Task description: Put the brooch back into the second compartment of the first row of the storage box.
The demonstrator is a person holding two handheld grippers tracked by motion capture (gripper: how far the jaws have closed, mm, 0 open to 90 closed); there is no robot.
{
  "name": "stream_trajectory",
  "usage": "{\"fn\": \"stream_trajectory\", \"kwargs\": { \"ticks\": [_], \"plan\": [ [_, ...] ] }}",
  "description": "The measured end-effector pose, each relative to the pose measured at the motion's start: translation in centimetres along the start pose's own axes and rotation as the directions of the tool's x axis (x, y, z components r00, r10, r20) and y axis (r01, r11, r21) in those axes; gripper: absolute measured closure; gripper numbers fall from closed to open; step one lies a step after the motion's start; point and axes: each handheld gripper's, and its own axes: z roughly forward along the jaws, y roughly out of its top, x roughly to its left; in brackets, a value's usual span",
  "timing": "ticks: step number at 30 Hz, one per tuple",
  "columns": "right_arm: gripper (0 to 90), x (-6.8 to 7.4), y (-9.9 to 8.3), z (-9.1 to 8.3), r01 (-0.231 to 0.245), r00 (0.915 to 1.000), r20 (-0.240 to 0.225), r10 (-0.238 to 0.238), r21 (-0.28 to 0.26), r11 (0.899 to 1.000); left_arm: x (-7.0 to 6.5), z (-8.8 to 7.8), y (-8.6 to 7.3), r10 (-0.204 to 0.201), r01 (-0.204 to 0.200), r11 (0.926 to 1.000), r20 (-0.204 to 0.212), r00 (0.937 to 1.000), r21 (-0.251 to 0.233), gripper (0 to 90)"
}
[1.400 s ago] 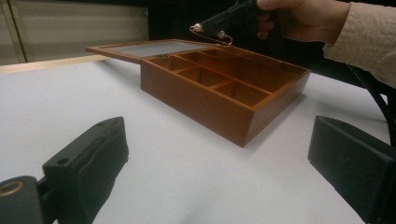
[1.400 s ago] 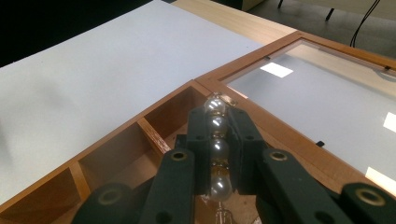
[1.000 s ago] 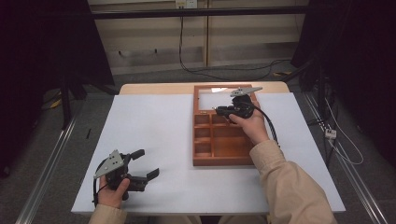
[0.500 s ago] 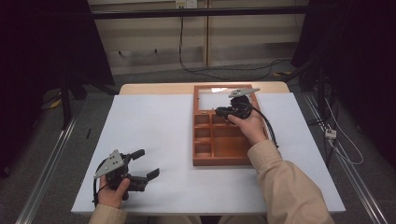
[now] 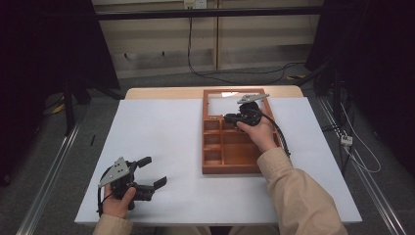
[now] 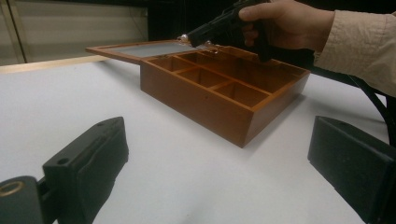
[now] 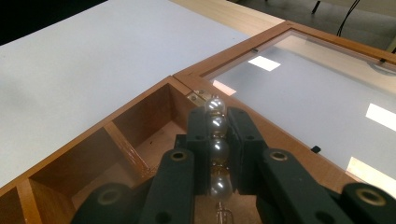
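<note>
While right hand-held gripper (image 7: pixel 217 154) clenches bead string (image 7: pixel 216 140) over wooden box (image 5: pixel 230 152), we lower slowly into corner compartment; left hand-held gripper (image 5: pixel 149 172) released, idle on counter (image 5: pixel 161 127).

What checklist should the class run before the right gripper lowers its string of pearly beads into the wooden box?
1. Beads clamped in right gripper: ok.
2. Wooden box lid open and lying flat: ok.
3. Compartment below the jaws empty: ok.
4. Left gripper open, resting apart from the box: ok.
5. Full bead length and clasp: cannot tell.
</note>
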Motion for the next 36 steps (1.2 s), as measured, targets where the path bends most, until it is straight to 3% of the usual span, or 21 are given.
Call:
{"fn": "stream_trajectory", "kwargs": {
  "ticks": [36],
  "plan": [
    [80.1,-0.35,-0.57,0.22,-0.012,0.9996,0.024,0.011,0.054,0.998,-0.04,0.06,-0.02,-0.002,0.002,1.0000,0.005,1.0000,0.001,4.6]
  ]
}}
